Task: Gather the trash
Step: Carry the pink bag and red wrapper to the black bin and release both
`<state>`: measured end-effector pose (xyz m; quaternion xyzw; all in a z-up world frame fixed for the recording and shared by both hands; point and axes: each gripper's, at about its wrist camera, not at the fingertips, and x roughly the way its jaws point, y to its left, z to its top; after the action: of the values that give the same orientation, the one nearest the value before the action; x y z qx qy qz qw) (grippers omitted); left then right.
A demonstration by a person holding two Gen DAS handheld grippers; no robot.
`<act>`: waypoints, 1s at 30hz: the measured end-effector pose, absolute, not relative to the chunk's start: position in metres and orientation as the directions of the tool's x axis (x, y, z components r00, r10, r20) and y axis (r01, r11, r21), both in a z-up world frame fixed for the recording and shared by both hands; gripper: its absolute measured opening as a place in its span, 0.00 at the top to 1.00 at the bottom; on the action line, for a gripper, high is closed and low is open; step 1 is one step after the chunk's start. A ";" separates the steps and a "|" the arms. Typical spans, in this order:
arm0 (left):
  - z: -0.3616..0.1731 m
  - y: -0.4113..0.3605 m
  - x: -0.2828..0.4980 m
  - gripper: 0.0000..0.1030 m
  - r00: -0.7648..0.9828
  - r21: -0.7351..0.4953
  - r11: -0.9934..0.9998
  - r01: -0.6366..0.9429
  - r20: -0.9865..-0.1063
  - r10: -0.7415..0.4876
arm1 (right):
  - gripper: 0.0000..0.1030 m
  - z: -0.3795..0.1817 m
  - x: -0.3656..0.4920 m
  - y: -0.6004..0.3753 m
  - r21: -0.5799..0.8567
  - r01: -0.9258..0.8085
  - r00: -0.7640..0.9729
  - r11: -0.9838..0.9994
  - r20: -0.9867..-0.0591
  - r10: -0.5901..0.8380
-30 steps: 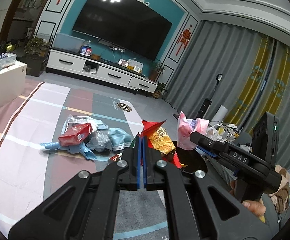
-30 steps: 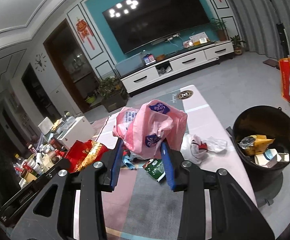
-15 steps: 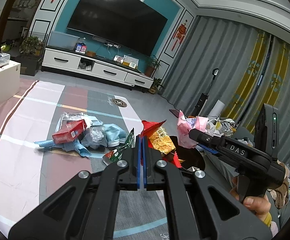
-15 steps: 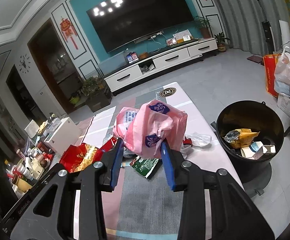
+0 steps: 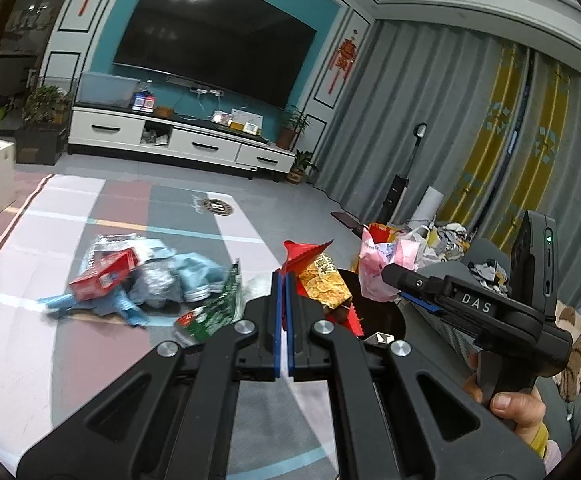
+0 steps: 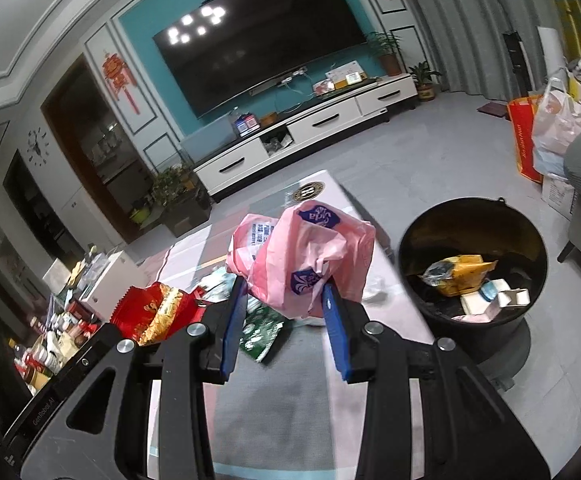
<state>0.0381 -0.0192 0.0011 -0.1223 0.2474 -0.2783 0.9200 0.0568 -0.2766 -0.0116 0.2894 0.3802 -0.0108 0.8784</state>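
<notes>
My left gripper (image 5: 283,280) is shut on a red and yellow snack bag (image 5: 322,276), held up in the air; the bag also shows in the right wrist view (image 6: 154,312). My right gripper (image 6: 284,300) is shut on a crumpled pink plastic bag (image 6: 310,256), which shows in the left wrist view (image 5: 378,268) too. A black trash bin (image 6: 474,216) with several wrappers and boxes inside stands on the floor to the right. A pile of trash lies on the mat: a red box (image 5: 102,276), blue and silver wrappers (image 5: 186,268) and a green packet (image 5: 214,308).
A striped floor mat (image 5: 70,360) lies under the trash. A white TV cabinet (image 5: 178,144) runs along the far wall. Bags (image 6: 554,132) stand by the grey curtains at the right. A white cabinet with clutter (image 6: 102,280) is at the left.
Both grippers have swung right with their loads. The bin now sits larger and closer at the right of the right wrist view. The trash pile has slid left in the left wrist view.
</notes>
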 end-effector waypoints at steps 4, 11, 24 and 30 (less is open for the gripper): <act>0.000 -0.052 0.047 0.97 0.699 -0.333 0.814 0.476 -0.418 -0.580 | 0.63 -0.025 0.054 -0.309 0.497 0.273 0.715 0.824 -0.678 0.172; -0.006 -0.120 0.061 0.97 0.659 -0.282 0.806 0.521 -0.466 -0.590 | 0.63 -0.047 0.051 -0.351 0.549 0.304 0.726 0.779 -0.663 0.184; -0.045 -0.185 0.102 0.97 0.548 -0.337 0.800 0.496 -0.594 -0.589 | 0.63 -0.077 0.042 -0.399 0.442 0.430 0.667 0.787 -0.743 0.053; -0.050 -0.220 0.119 0.97 0.538 -0.298 0.803 0.516 -0.617 -0.574 | 0.63 -0.099 0.051 -0.416 0.472 0.470 0.641 0.746 -0.763 0.079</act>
<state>0.1194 -0.2195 -0.0501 -0.0400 0.3666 -0.3111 0.8759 0.0506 -0.4162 -0.0990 0.3369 0.4072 -0.1164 0.8409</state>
